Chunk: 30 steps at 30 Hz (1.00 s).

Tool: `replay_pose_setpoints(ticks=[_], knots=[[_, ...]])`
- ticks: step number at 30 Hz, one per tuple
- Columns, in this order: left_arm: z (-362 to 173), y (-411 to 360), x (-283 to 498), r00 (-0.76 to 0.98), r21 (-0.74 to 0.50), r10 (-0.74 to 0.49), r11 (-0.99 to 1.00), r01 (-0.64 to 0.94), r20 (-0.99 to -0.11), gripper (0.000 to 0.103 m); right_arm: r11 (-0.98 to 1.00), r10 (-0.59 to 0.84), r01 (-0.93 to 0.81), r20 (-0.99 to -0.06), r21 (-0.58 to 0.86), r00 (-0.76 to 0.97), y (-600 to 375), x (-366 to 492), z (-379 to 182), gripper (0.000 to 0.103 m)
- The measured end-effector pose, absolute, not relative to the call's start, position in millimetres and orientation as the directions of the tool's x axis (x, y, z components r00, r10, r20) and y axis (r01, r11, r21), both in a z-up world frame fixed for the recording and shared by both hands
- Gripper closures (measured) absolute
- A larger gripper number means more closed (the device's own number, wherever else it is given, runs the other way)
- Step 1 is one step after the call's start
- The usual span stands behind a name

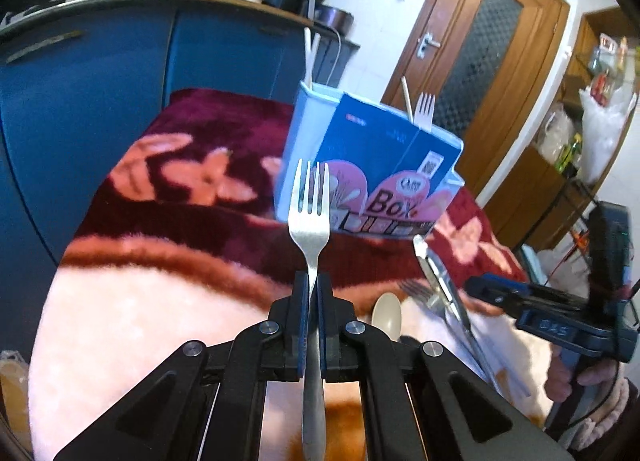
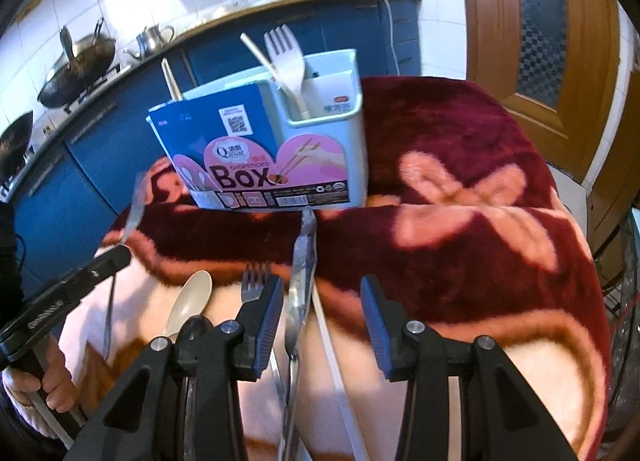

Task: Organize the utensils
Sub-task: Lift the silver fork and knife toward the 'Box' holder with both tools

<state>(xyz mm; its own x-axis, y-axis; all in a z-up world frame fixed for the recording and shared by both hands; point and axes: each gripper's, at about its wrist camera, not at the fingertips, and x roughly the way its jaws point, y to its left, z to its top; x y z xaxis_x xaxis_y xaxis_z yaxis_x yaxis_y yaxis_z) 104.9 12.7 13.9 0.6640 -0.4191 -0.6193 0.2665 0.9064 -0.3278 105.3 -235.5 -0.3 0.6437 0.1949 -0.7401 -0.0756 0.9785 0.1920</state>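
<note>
My left claw (image 1: 313,289) is clamped tight on the neck of a metal fork (image 1: 310,205), tines up, lifted clear of the blanket-covered tabletop (image 1: 140,301) in front of the pale blue utensil box (image 1: 368,165). My right claw (image 2: 320,301) is spread wide, gripping nothing, above the loose cutlery (image 2: 300,281) beside a beige spoon (image 2: 192,297).

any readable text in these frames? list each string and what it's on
"Box": pink label on the utensil holder, readable in both views.
"Q": logo above it; the small print beside it is too blurred.
QR code, red tags, bottom strip of icons and barcode: unreadable.
Lettering on the left gripper body: too blurred.
Digits on the right gripper body: blurred.
</note>
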Motion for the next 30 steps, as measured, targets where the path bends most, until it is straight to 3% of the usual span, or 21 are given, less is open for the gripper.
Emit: replay_pose_setpoints(ticks=[8, 17, 30], knots=[[18, 22, 104, 0.680, -0.362, -0.449, 0.890, 0.279, -0.580, 0.099, 0.977, 0.213, -0.096, -0.814, 0.192, 0.540, -219, 142, -14, 0.077], [25, 27, 99, 0.703, -0.376, -0.467, 0.878, 0.296, -0.537, 0.099, 0.978, 0.207, -0.082, -0.829, 0.192, 0.520, -215, 152, -18, 0.096], [42, 26, 89, 0.746, -0.388, -0.465, 0.873, 0.296, -0.477, 0.099, 0.952, 0.266, -0.075, -0.688, 0.295, 0.675, -234, 112, 16, 0.099]])
